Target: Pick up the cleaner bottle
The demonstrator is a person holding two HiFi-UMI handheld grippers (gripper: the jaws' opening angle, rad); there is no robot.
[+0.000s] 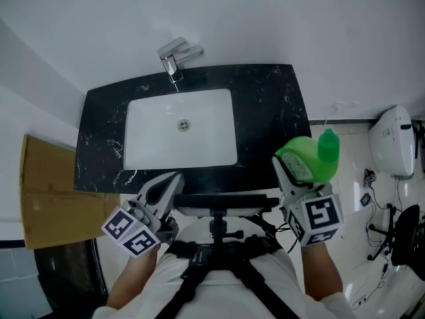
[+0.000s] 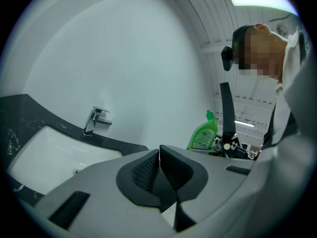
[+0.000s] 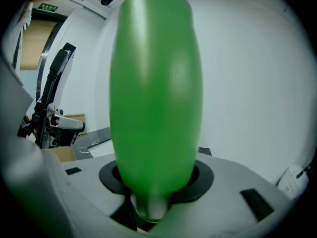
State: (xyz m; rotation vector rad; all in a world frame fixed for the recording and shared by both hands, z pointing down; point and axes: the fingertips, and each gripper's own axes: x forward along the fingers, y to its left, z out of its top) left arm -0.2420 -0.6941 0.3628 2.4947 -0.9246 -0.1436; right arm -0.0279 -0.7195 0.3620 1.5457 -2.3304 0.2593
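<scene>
The cleaner bottle [image 1: 309,159], green and opaque so its contents cannot be seen, sits at right of centre in the head view with its green cap on. It is clamped in the right gripper [image 1: 296,178], whose jaws stand partly apart and press on its lower body. In the right gripper view the bottle fills the centre of the frame. Its base is buried between the jaws and its neck is hidden behind its own body.

The white sink basin [image 1: 149,135], set in the black marble countertop [image 1: 269,111], shows only its drain [image 1: 183,124] below the faucet [image 1: 176,57].

The left gripper [image 1: 163,189], at lower left, has its jaws pressed together on nothing.

A white fixture [image 1: 393,141] at the right edge is too partial to identify.
</scene>
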